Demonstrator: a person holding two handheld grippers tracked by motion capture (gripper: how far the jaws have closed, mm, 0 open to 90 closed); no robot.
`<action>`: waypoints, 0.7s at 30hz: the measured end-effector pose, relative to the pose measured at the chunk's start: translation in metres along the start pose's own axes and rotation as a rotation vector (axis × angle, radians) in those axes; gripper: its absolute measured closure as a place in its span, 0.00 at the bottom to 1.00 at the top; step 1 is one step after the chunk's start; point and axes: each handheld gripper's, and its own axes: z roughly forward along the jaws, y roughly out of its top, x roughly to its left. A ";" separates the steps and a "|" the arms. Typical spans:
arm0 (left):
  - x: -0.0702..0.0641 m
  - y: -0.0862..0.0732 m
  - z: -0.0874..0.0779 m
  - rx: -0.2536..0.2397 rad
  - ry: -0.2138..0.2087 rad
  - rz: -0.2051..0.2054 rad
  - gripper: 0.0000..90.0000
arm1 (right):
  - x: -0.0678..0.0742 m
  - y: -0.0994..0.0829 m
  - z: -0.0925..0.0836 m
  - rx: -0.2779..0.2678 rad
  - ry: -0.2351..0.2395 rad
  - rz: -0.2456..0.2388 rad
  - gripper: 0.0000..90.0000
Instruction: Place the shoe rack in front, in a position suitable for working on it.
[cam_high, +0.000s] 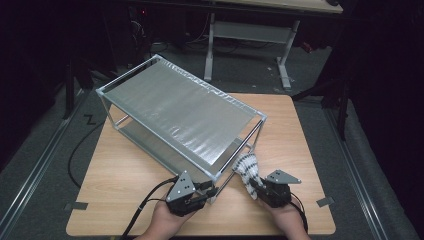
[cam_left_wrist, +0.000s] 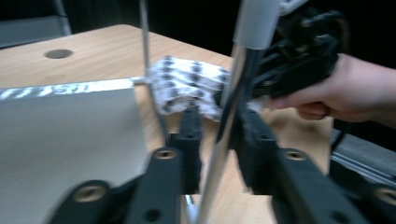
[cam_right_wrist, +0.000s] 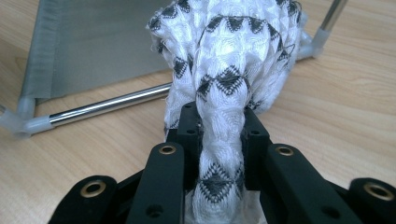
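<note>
A two-tier rack (cam_high: 180, 107) of chrome tubes and grey fabric shelves stands slanted on the wooden table (cam_high: 125, 175). My left gripper (cam_high: 212, 190) is at the rack's near corner. In the left gripper view its jaws (cam_left_wrist: 219, 119) are shut on the upright chrome post (cam_left_wrist: 236, 88). A white cloth with black zigzags (cam_high: 247, 167) hangs bunched just right of that corner. My right gripper (cam_high: 256, 189) is shut on it, and the cloth (cam_right_wrist: 229, 51) rises out from between the jaws (cam_right_wrist: 222, 119). The cloth (cam_left_wrist: 187, 79) lies beyond the post.
The rack's lower chrome bar (cam_right_wrist: 112, 105) and bottom shelf (cam_right_wrist: 93, 42) run just behind the cloth. A round hole (cam_left_wrist: 58, 53) marks the tabletop far off. A white desk frame (cam_high: 250, 35) stands on the floor behind the table. Bare wood lies left of my hands.
</note>
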 end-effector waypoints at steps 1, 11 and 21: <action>-0.002 -0.001 -0.001 -0.001 0.013 0.013 0.88 | 0.000 0.001 0.002 0.000 -0.001 -0.002 0.84; -0.009 -0.013 -0.029 -0.008 0.032 0.058 0.90 | 0.002 0.033 0.034 -0.018 0.006 -0.054 0.84; -0.007 -0.020 -0.051 -0.005 0.080 0.053 0.90 | 0.026 0.047 0.088 0.158 0.029 -0.207 0.84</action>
